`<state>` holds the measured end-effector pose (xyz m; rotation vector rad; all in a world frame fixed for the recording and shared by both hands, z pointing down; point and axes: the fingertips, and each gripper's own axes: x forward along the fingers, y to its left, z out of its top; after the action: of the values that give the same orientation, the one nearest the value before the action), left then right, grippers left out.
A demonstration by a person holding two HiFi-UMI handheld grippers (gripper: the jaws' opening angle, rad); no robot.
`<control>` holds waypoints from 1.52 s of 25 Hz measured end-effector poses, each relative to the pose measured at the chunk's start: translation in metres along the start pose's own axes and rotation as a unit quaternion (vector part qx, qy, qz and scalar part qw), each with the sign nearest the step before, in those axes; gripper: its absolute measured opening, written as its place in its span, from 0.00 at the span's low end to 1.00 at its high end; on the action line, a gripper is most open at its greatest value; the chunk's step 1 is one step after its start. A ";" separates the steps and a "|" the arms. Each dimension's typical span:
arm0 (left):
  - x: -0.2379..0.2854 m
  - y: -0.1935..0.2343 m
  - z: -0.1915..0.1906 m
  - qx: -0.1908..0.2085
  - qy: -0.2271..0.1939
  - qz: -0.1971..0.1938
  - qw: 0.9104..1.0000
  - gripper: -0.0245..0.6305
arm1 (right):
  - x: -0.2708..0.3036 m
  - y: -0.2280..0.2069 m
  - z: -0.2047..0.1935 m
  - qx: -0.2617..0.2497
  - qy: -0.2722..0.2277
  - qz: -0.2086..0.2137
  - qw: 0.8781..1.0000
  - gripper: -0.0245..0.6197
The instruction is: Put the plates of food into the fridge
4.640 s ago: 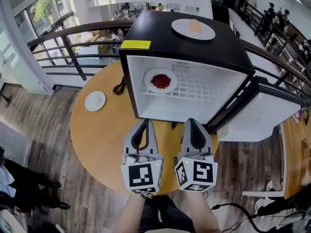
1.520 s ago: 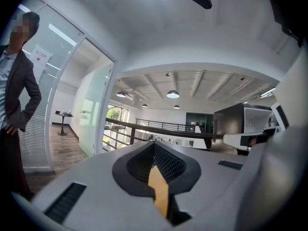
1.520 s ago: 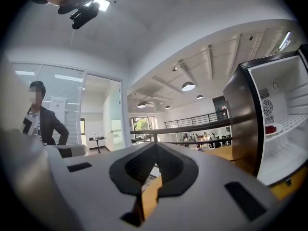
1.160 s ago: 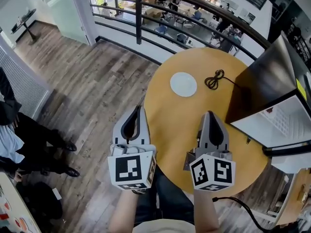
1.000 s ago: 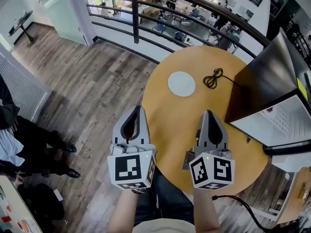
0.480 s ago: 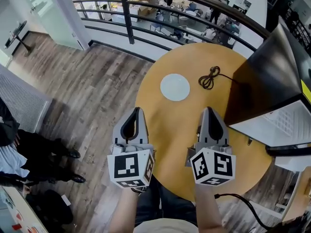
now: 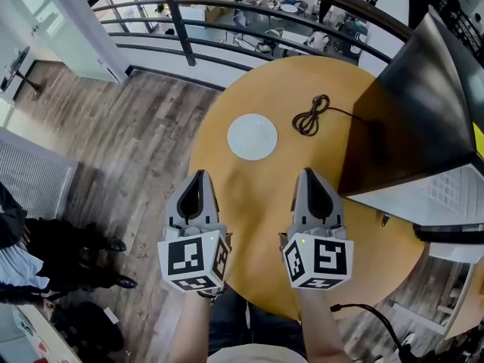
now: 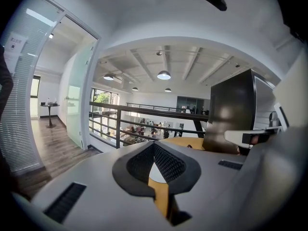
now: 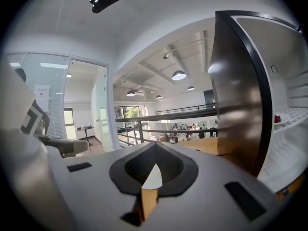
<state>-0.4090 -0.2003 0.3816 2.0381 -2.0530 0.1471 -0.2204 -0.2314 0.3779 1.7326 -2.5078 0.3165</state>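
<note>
Left gripper (image 7: 199, 177) at near-left edge of round orange wooden table (image 7: 249, 203), jaws pressed together, nothing between. Right gripper (image 7: 308, 174) alongside, over tabletop, jaws likewise together, empty. Farther out: small white round plate (image 7: 252, 136) lying flat on table, ahead of both grippers, well apart from them. Coiled black cable (image 7: 309, 116) near plate's right. Black box fridge (image 7: 423, 104) on table's right side, white inside (image 7: 446, 195) showing. Dark metal railing (image 7: 227, 23) beyond.
</note>
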 end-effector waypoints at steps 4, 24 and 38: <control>0.005 -0.009 -0.001 0.007 0.004 -0.005 1.000 0.05 | 0.003 -0.007 -0.010 0.007 0.011 0.005 1.000 0.06; 0.067 0.011 -0.033 -0.005 0.075 -0.092 0.993 0.05 | 0.036 -0.005 -0.055 0.039 0.073 -0.050 0.995 0.06; 0.118 0.030 -0.078 -0.020 0.155 -0.128 0.979 0.05 | 0.085 0.009 -0.108 0.090 0.139 -0.070 0.984 0.06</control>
<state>-0.4308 -0.2958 0.4883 2.0804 -1.5842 0.3481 -0.2653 -0.2838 0.4971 1.7704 -2.2076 0.7394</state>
